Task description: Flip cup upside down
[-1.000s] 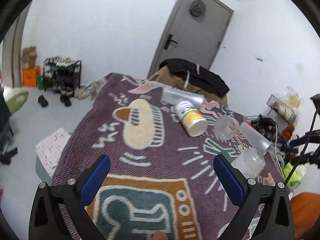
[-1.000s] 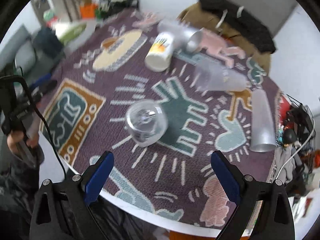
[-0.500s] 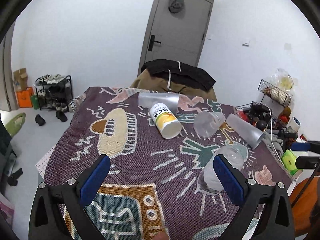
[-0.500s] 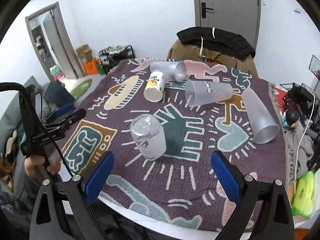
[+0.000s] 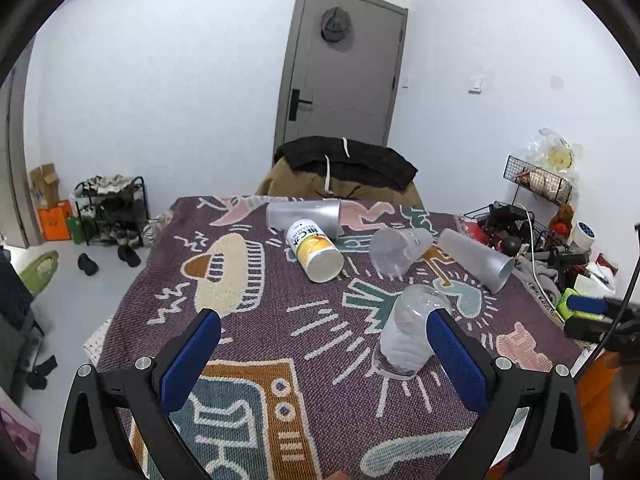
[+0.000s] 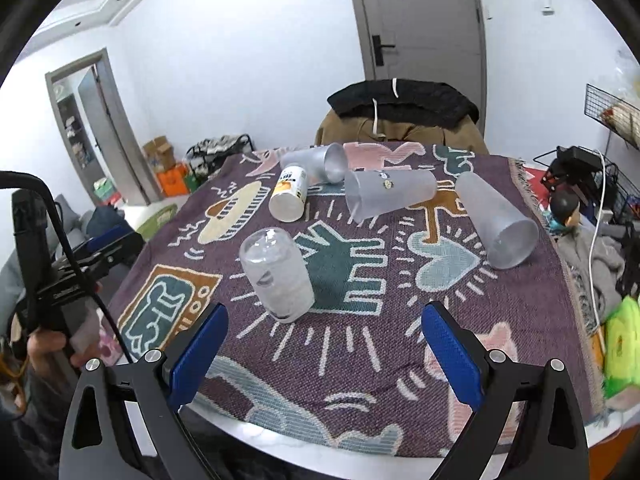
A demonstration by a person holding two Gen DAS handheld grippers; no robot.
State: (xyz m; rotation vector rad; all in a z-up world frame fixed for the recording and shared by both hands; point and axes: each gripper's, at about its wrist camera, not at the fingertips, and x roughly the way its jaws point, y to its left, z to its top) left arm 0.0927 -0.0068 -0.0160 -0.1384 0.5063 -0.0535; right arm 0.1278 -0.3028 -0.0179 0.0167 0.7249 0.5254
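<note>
Two grippers, both with fingers spread wide and holding nothing. Left gripper [image 5: 323,354]: blue pads [image 5: 191,354] apart above the patterned cloth [image 5: 256,360]; right gripper [image 6: 323,354]: pads [image 6: 450,354] likewise apart, at the near edge of the round table [image 6: 304,438]. Clear ribbed cup [image 6: 277,274] stands mouth-down on the cloth, base uppermost, just ahead of the right gripper's left finger and free of any contact; in the left wrist view it appears beside the right-hand pad [image 5: 456,360], partly hidden by it. Beyond lie four containers on their sides: a yellow-labelled can [image 6: 289,196], and three frosted tumblers, near [image 6: 390,192], far [image 6: 316,160] and right [image 6: 494,220]. Judgement: the flip appears complete for this cup, and the release step is in hand. Next move: withdraw without brushing the cup, or, if another is meant, approach a lying tumbler and close across its wall.
</note>
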